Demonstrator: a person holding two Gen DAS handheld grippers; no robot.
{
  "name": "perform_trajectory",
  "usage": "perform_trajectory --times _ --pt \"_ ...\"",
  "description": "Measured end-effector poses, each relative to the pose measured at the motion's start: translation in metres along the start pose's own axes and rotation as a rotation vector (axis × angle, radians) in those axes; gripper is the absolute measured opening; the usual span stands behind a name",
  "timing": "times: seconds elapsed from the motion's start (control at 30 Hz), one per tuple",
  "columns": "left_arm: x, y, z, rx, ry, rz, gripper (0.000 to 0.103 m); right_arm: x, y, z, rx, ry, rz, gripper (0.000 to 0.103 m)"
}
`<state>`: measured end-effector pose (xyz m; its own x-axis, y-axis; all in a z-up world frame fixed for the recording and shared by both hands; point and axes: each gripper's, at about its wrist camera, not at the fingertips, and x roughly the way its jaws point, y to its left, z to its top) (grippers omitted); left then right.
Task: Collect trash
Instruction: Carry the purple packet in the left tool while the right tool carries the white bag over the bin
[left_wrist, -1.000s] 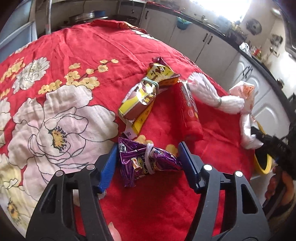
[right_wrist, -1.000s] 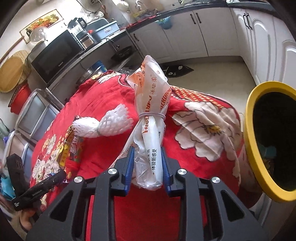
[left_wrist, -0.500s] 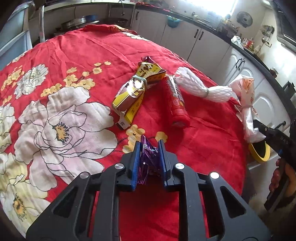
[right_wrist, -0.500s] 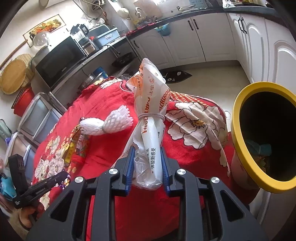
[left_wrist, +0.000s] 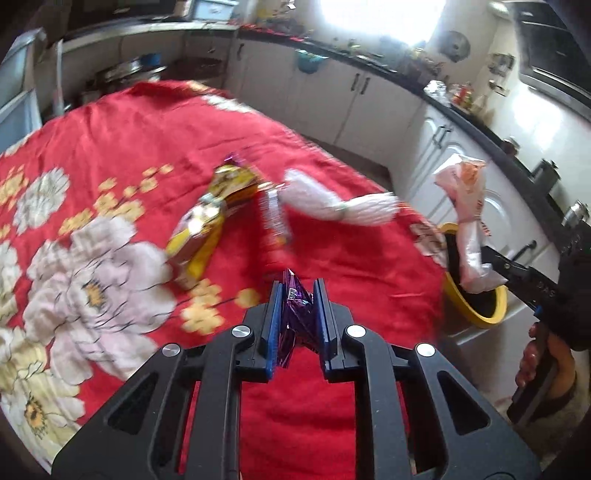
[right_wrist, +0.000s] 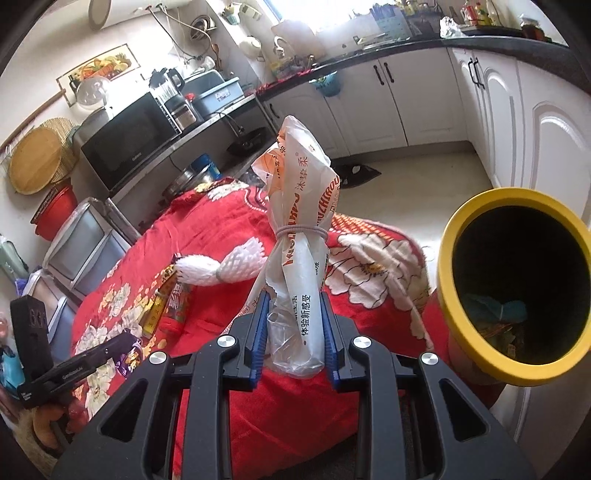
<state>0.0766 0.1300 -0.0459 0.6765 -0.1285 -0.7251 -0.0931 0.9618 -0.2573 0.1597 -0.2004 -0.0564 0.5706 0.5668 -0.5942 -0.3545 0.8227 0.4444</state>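
**Both grippers hold trash above the surface**

My left gripper (left_wrist: 297, 295) has just been closing, and now it is clamped on a purple wrapper (left_wrist: 295, 314), above the red flowered cloth (left_wrist: 129, 129) of the surface. My right gripper (right_wrist: 293, 321) is clamped on a white bag (right_wrist: 299, 236) tied with a band, upright, near the yellow bin (right_wrist: 517, 280). A yellow wrapper (left_wrist: 210, 218), a red pack (left_wrist: 275, 218) and a white net (left_wrist: 343, 203) lie on the cloth.
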Motion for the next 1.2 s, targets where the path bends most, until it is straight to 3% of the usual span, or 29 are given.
perform_trajectory --times 0.4,1.2 --pt "0.013 -0.079 0.028 0.136 -0.048 -0.111 0.012 -0.038 -0.024 0.008 0.03 -0.076 -0.06 0.025" --pt "0.042 -0.2 0.071 0.265 -0.108 -0.284 0.012 -0.094 -0.078 0.024 0.08 -0.227 -0.234 0.025"
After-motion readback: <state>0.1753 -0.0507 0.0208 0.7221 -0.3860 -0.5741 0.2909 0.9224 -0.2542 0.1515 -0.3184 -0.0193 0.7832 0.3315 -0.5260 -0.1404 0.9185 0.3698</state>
